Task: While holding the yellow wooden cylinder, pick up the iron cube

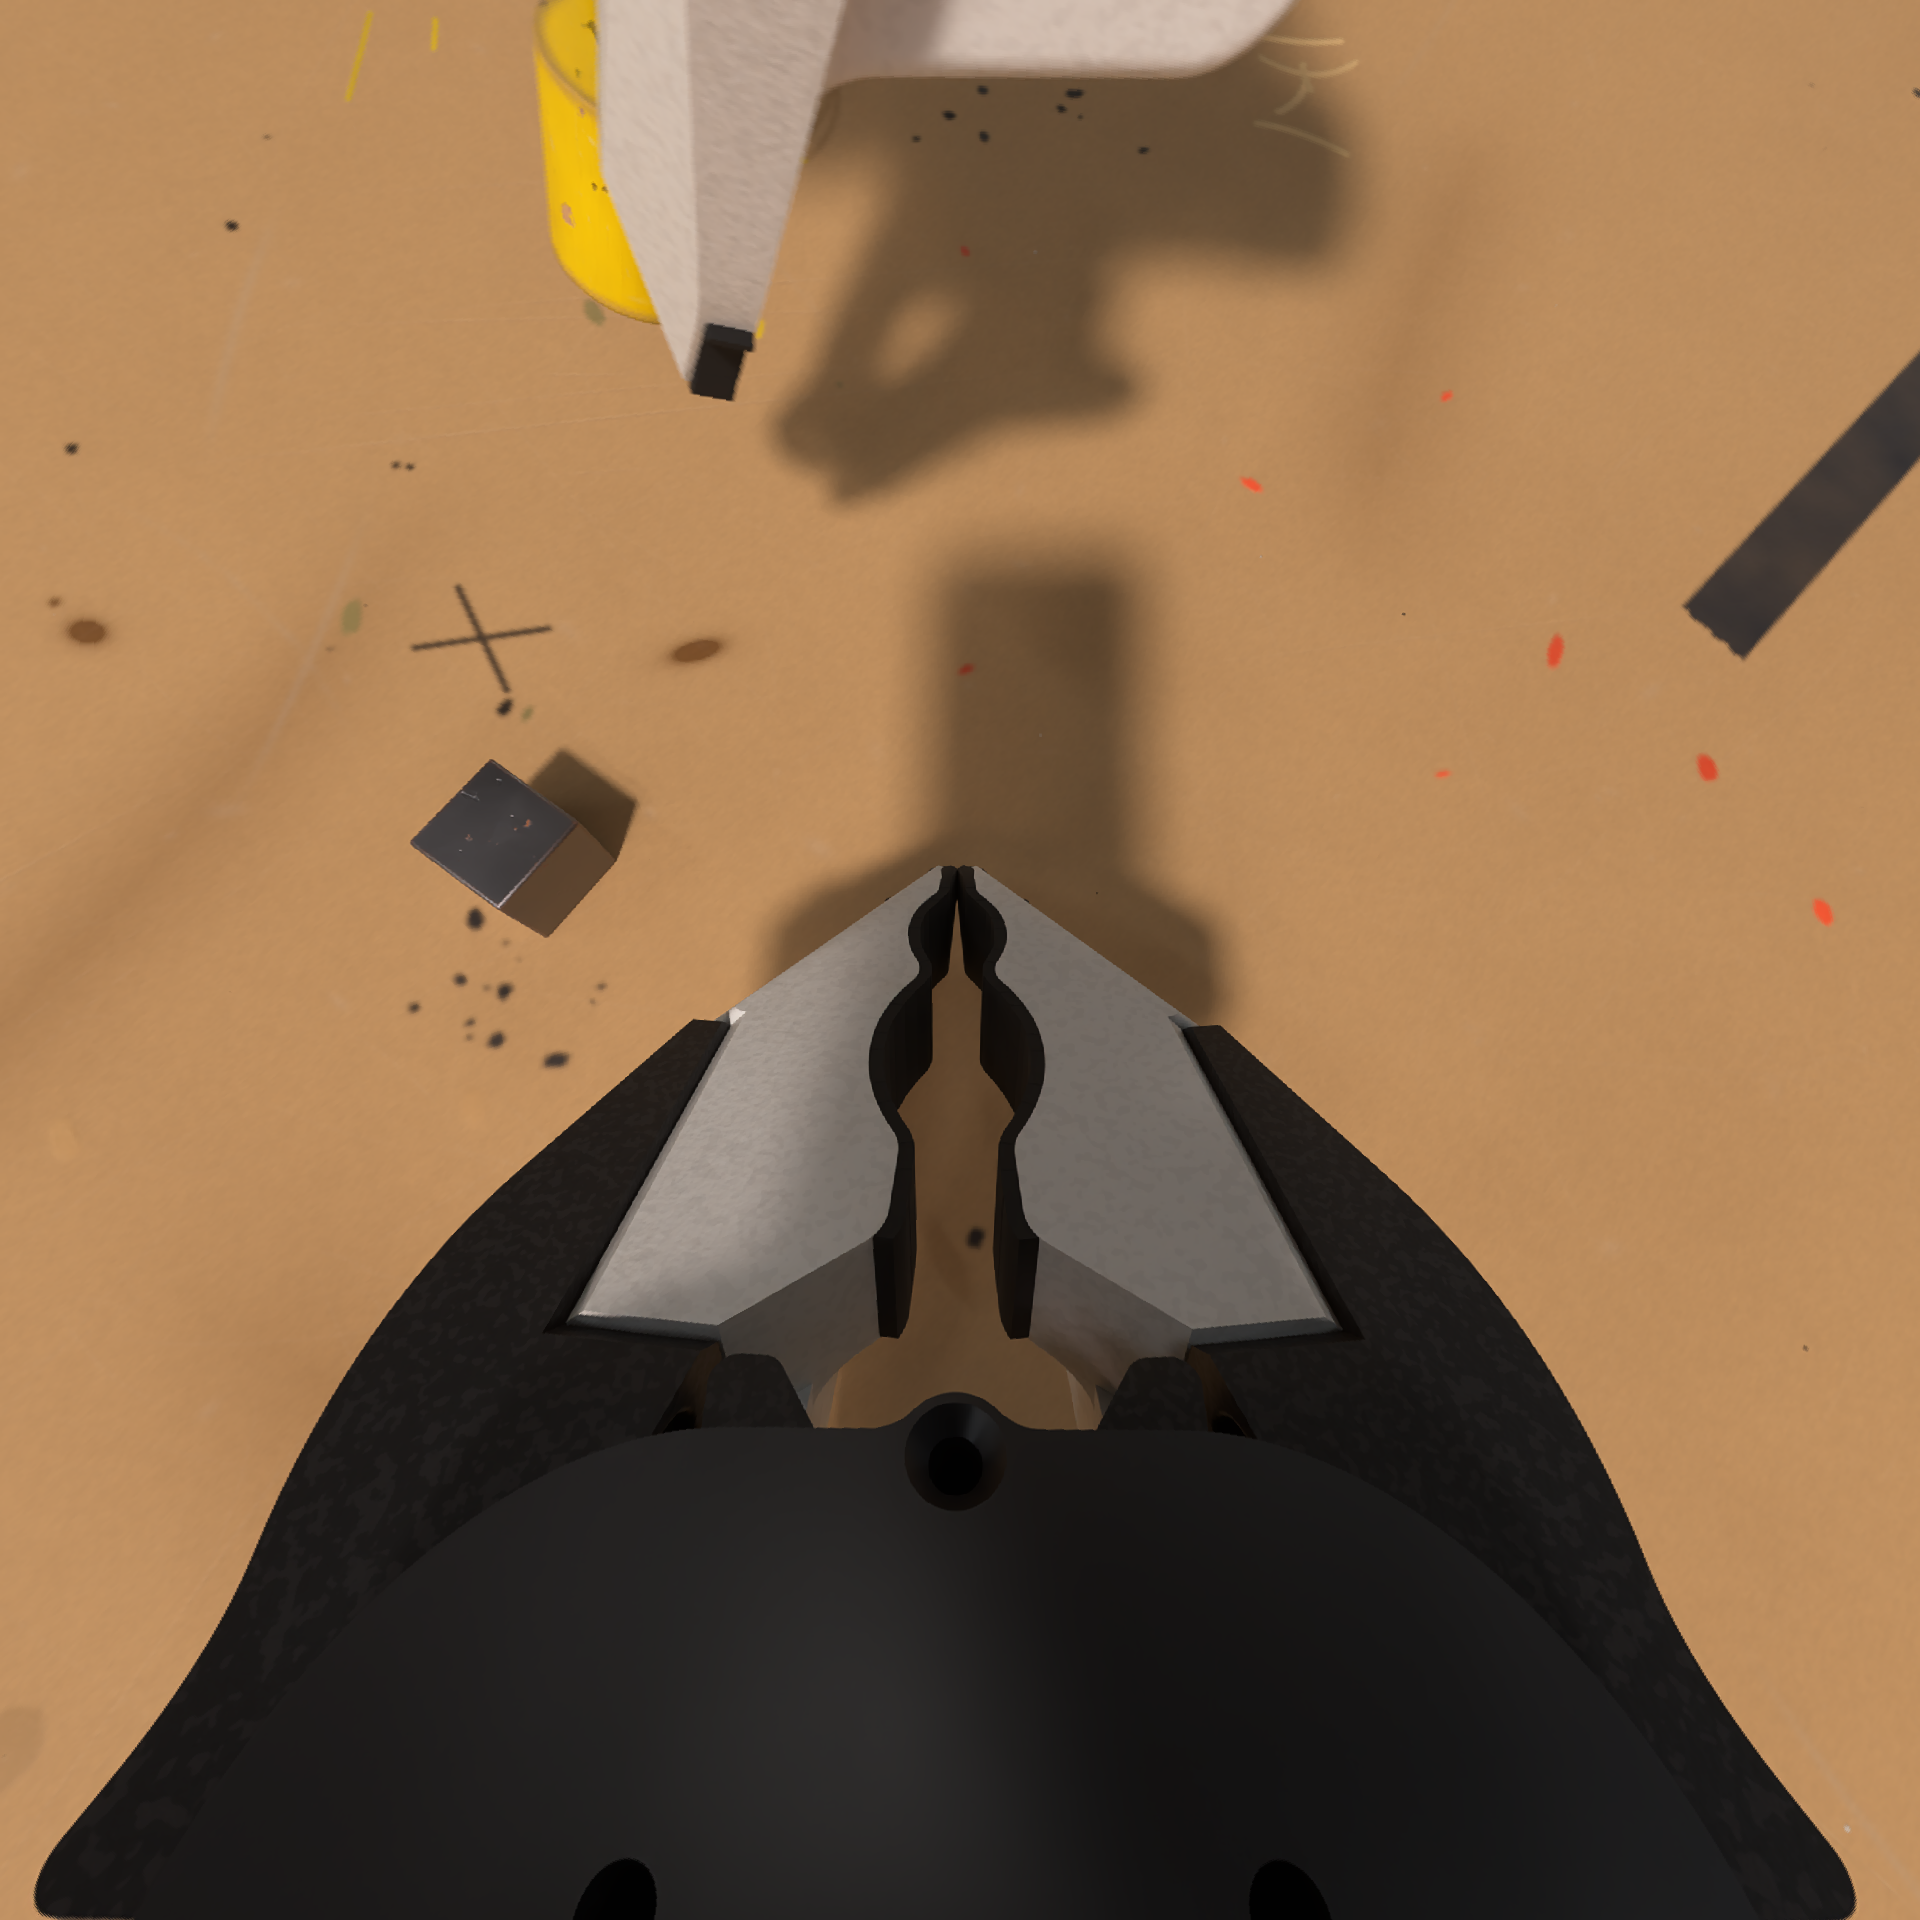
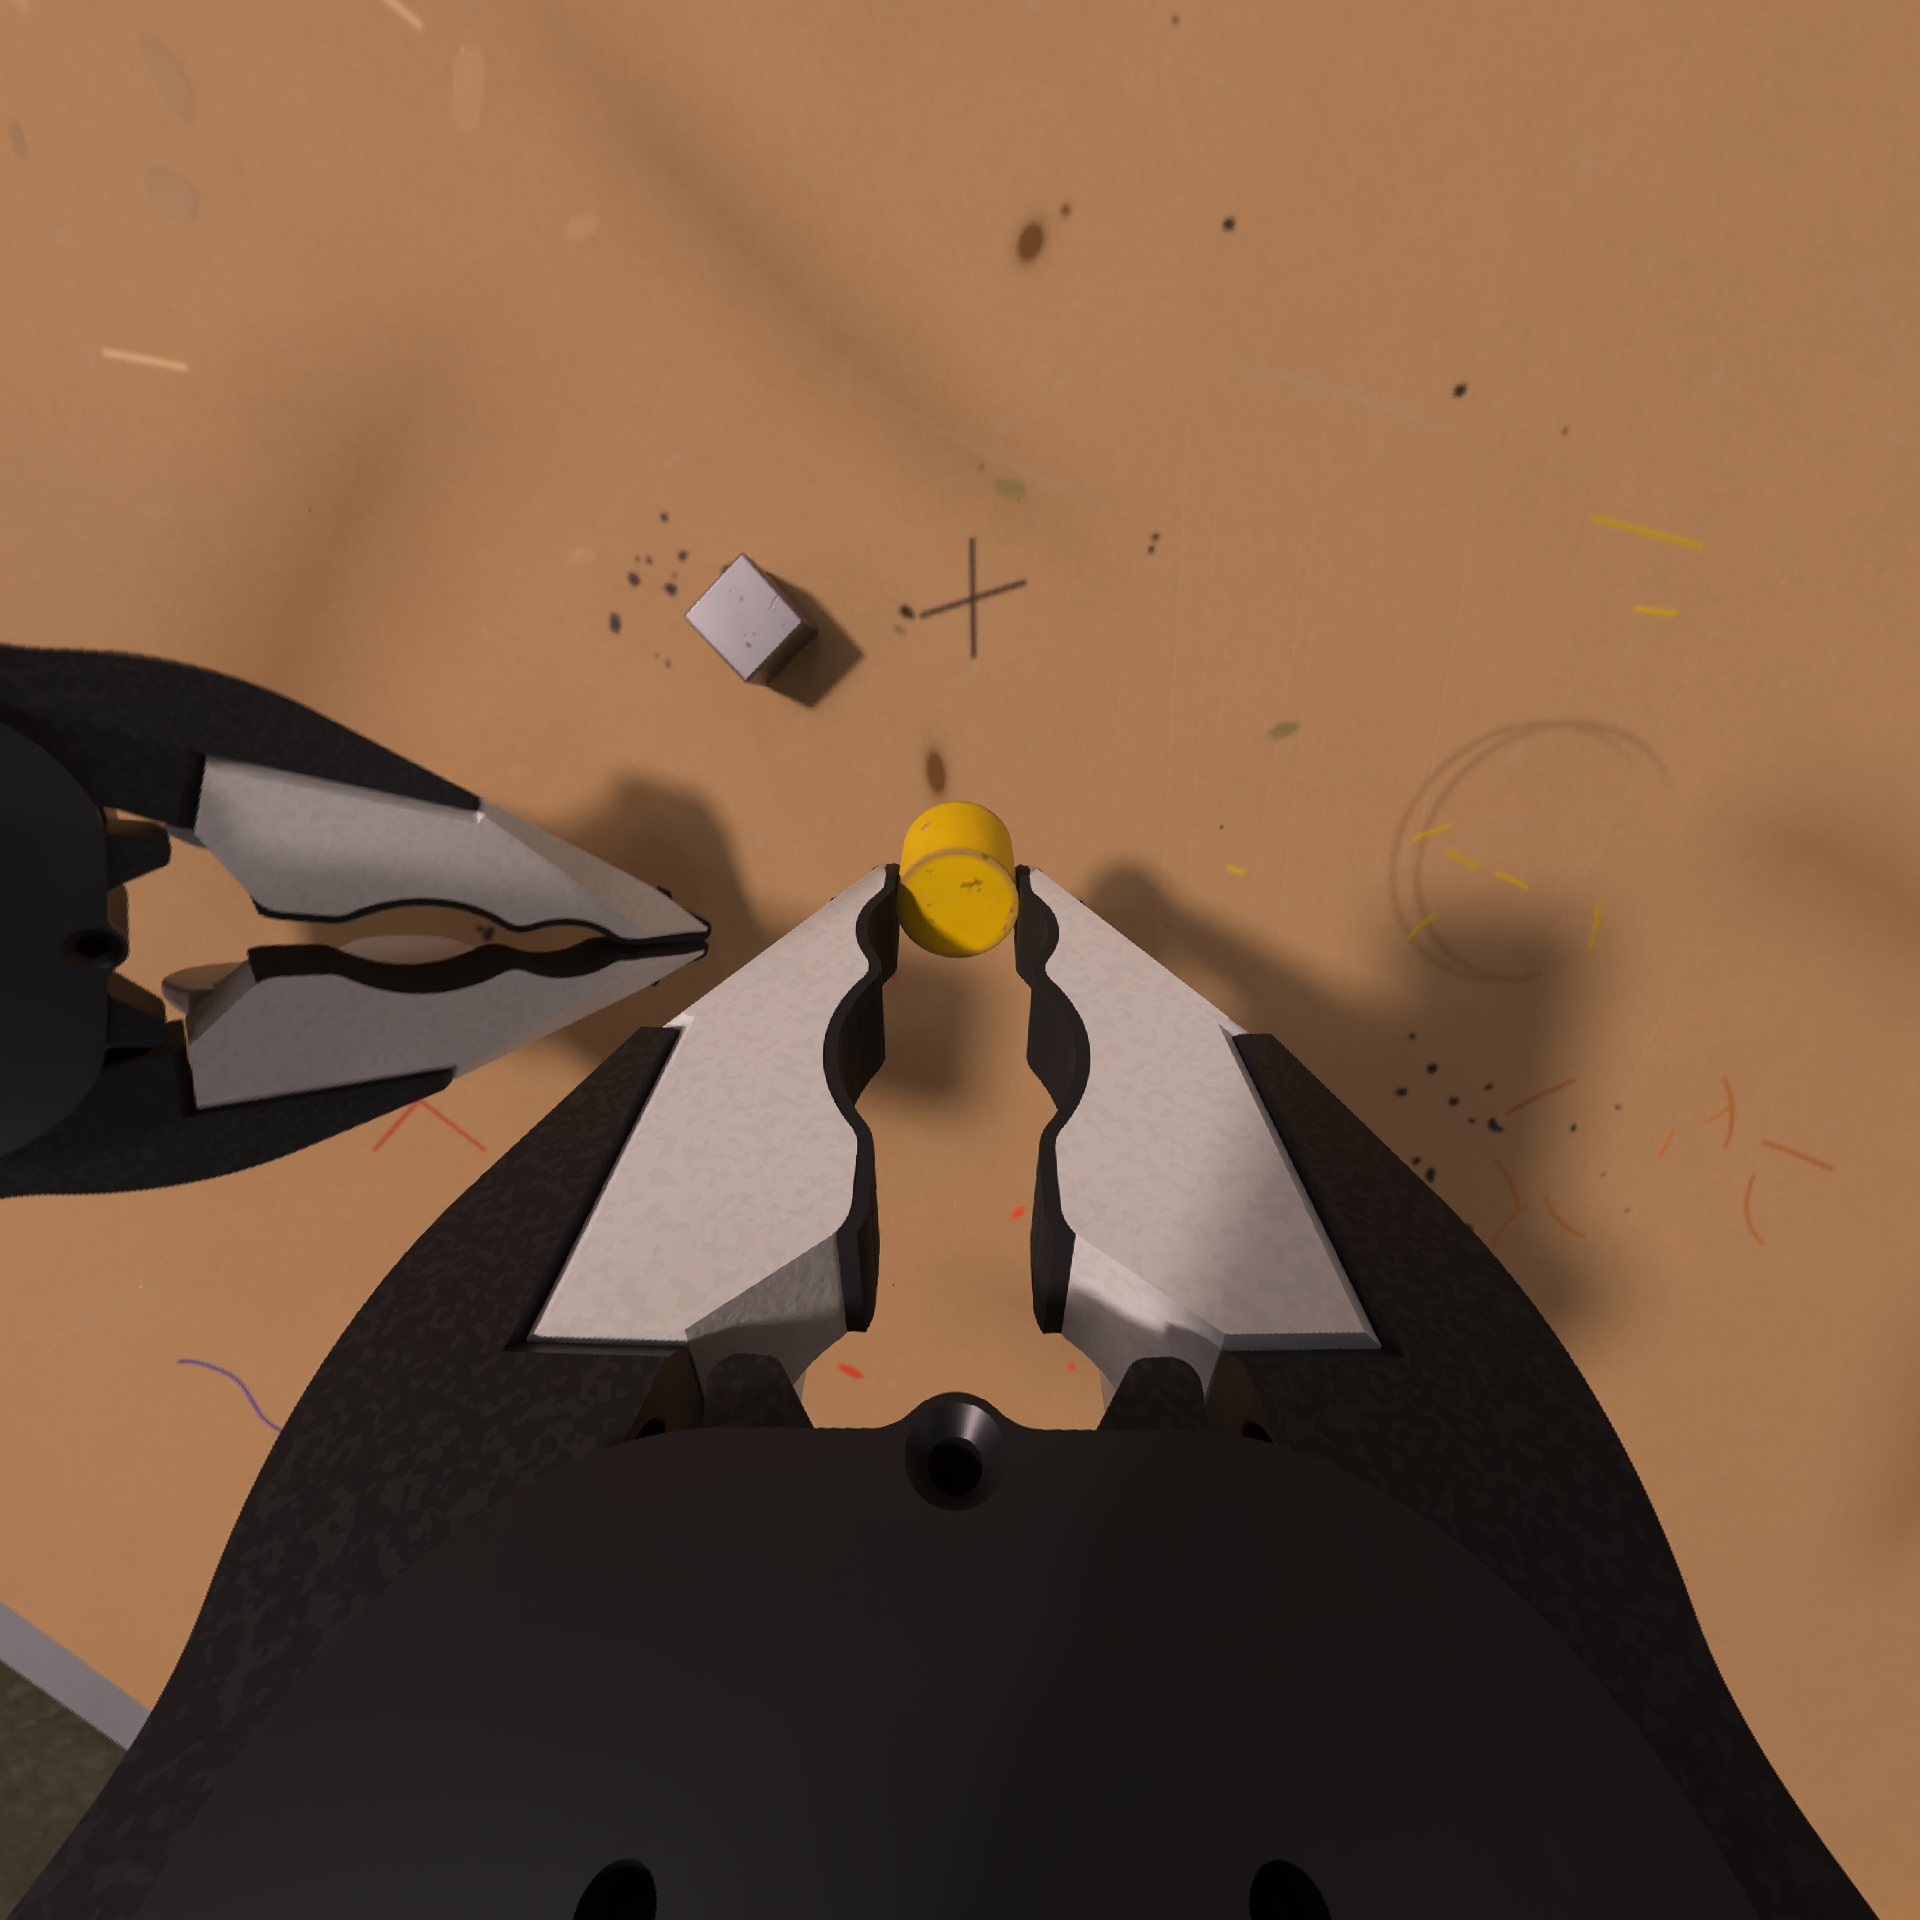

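Note:
My right gripper [image 2: 956, 883] is shut on the yellow wooden cylinder [image 2: 956, 883], gripped between its fingertips above the table. In the left wrist view the cylinder [image 1: 582, 187] shows at the top, partly hidden behind a pale finger [image 1: 707, 208] of the right gripper. The iron cube [image 1: 499, 842] rests on the tan table, left of and a little ahead of my left gripper [image 1: 956, 878], which is shut and empty. In the right wrist view the cube [image 2: 750, 618] lies beyond the cylinder to the left, and the left gripper [image 2: 696, 935] points in from the left.
A drawn black cross [image 1: 483, 636] lies just beyond the cube; it also shows in the right wrist view [image 2: 971, 595]. A dark strip [image 1: 1808, 509] lies on the table at the right. The table's pale edge [image 2: 62, 1673] shows at lower left.

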